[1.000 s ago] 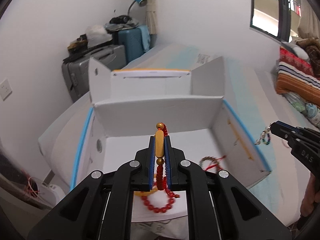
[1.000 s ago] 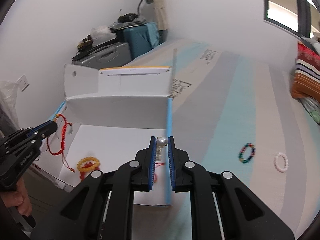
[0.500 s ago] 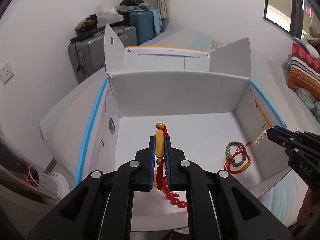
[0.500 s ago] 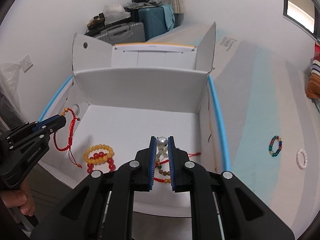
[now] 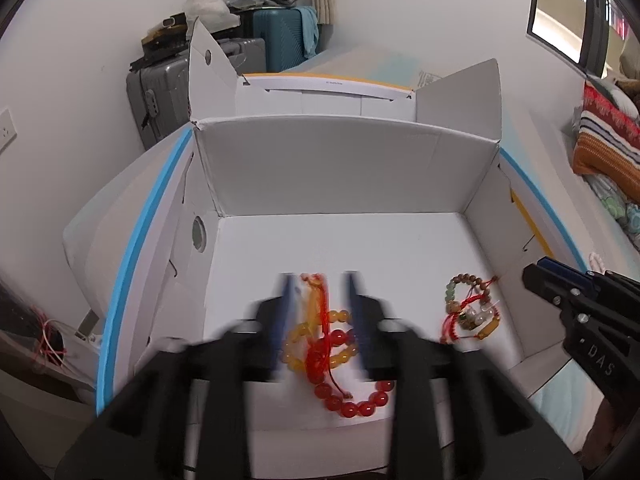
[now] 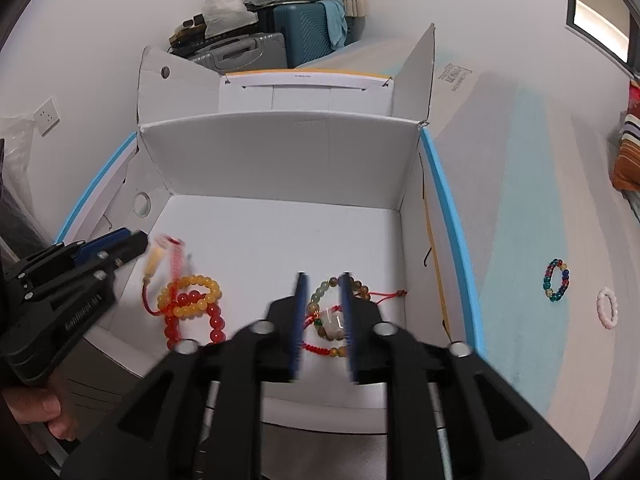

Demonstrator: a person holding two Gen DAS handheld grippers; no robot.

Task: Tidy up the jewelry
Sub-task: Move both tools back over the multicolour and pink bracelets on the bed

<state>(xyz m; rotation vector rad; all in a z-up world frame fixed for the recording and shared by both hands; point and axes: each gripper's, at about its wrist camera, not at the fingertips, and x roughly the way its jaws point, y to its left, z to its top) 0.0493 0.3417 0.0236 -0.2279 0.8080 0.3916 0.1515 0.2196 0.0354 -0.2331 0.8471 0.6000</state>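
A red-and-amber bead bracelet pile point(image 5: 334, 354) lies on the white cardboard box point(image 5: 340, 184) floor under the left gripper point(image 5: 318, 316), fingers spread and empty, while at 3 o'clock the mixed-bead bracelets point(image 6: 332, 322) sit beneath the equally parted, empty right gripper point(image 6: 323, 320).

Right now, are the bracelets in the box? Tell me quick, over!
Both tongs open: left tongs, right tongs. Red and yellow beads and mixed-bead bracelets inside white box. Two bracelets outside on the bed. Nothing blocking.
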